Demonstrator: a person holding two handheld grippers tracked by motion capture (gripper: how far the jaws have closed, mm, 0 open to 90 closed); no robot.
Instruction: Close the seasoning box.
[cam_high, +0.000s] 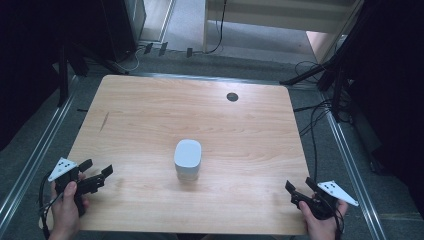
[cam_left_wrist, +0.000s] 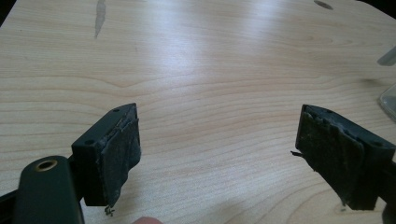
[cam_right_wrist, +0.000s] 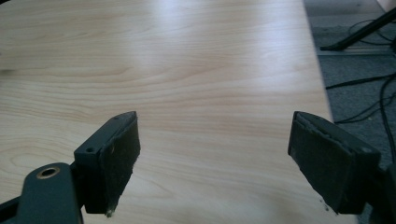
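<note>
From the high view I see a light wooden table (cam_high: 150, 115) with rounded corners, and one white container (cam_high: 188, 159) standing upright near its middle, a little toward the near edge. It has a rounded white lid on a clear or pale lower body; I cannot tell what is in it. A small dark round hole (cam_high: 232, 97) sits in the tabletop toward the far side, right of centre, and a thin dark streak (cam_high: 104, 121) marks the wood at far left.

My left gripper (cam_high: 99, 170) is at the near left corner, held in the left hand (cam_high: 67, 207), its grey three-cornered plate on top. In the left gripper view its jaws stand wide apart over bare wood with nothing between them; the pads (cam_left_wrist: 122, 156) look worn and frayed. A clear edge of the container (cam_left_wrist: 388, 100) shows at the right border of that view.

My right gripper (cam_high: 298, 187) is at the near right corner in the right hand (cam_high: 322, 225), well apart from the container. In the right gripper view its jaws are also spread wide and hold nothing, with the table's right edge and dark cables (cam_right_wrist: 373, 98) on grey floor beyond.
</note>
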